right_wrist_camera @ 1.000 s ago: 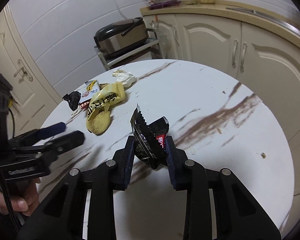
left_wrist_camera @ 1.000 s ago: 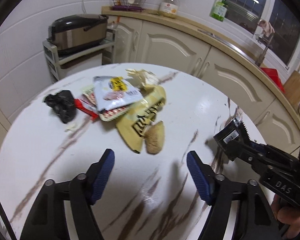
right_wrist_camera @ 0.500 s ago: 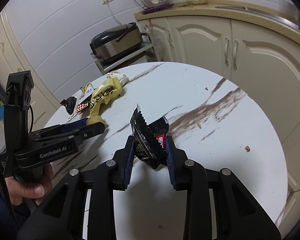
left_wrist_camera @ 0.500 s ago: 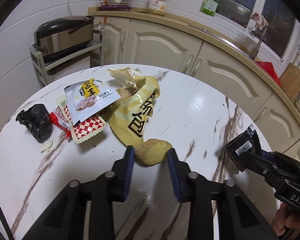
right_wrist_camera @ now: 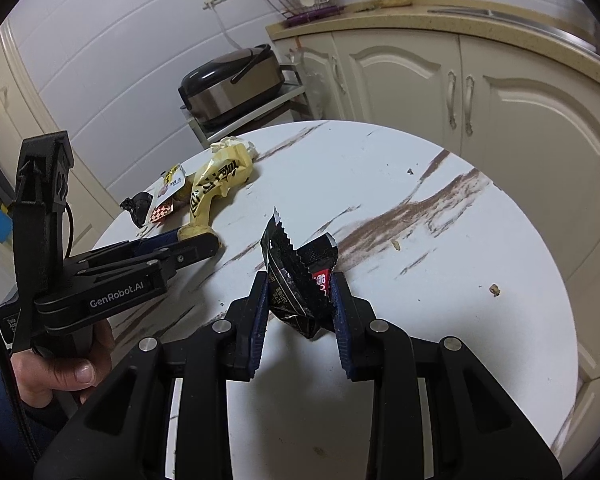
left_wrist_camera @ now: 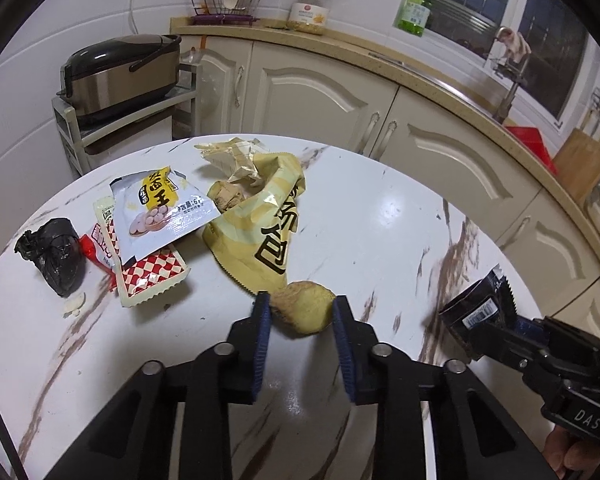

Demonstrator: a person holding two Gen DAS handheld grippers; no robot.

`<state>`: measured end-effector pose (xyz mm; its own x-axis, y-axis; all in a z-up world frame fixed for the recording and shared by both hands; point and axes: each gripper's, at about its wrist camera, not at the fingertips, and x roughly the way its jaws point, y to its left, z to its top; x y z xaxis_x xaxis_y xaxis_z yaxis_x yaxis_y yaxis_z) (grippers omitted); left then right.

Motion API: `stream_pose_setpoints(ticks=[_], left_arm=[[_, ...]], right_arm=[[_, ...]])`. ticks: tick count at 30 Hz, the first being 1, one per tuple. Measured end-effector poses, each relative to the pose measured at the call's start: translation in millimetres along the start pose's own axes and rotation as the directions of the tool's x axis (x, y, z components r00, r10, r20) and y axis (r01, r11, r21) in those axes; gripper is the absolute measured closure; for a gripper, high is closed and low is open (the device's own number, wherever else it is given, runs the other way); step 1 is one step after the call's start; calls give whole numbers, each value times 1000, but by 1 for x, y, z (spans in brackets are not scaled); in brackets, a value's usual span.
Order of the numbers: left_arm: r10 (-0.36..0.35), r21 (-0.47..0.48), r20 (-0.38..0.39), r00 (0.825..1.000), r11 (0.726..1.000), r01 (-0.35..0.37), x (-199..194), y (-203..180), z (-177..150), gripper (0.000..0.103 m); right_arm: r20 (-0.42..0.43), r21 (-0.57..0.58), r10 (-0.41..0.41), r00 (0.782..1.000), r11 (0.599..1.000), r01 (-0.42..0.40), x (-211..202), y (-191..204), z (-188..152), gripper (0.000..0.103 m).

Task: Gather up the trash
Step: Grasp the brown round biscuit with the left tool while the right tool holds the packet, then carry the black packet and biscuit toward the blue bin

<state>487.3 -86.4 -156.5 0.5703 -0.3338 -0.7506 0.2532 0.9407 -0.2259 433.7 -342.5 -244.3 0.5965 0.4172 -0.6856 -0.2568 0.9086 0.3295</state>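
On the round white marble table (left_wrist_camera: 380,216) lies a pile of trash: a yellow wrapper (left_wrist_camera: 260,232), a white-and-yellow snack pouch (left_wrist_camera: 160,216), a red-checked packet (left_wrist_camera: 152,276), crumpled cream paper (left_wrist_camera: 232,156) and a black crumpled bag (left_wrist_camera: 56,256). A brownish-yellow lump (left_wrist_camera: 304,312) sits at the yellow wrapper's near end. My left gripper (left_wrist_camera: 298,304) has its jaws closing, with both blue pads against that lump. At the right, my right gripper (right_wrist_camera: 300,284) is shut on a black snack wrapper (right_wrist_camera: 292,264), held above the table.
A rice cooker (left_wrist_camera: 120,72) stands on a small shelf behind the table, with cream cabinets (left_wrist_camera: 308,96) and a counter beyond. Crumbs (right_wrist_camera: 494,290) lie on the table's right side. A person's hand (right_wrist_camera: 60,364) holds the left gripper.
My left gripper moved forward to the lump, and its jaws went from wide apart to narrow around it. The right gripper keeps hold of the black wrapper.
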Motion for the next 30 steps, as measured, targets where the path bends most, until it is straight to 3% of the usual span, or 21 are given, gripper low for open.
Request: stream_pose_setpoints(ticks=[5,17,30], left_arm=[[-42,10,13,999,999,42,-9,-1,-4,90],[-76,56,52,996,996,73,-48,-18,-26,90],[-157,194,130,979,972,130,-123,-97,-44,90]], right_arm=[[2,2,-2,1000,1000,2,-4,-1,0,75],[27,30,-7,1000,1000,6,-29,-3,-11,75],[144,66,-46,988,997,37,-107,-16,-29,75]])
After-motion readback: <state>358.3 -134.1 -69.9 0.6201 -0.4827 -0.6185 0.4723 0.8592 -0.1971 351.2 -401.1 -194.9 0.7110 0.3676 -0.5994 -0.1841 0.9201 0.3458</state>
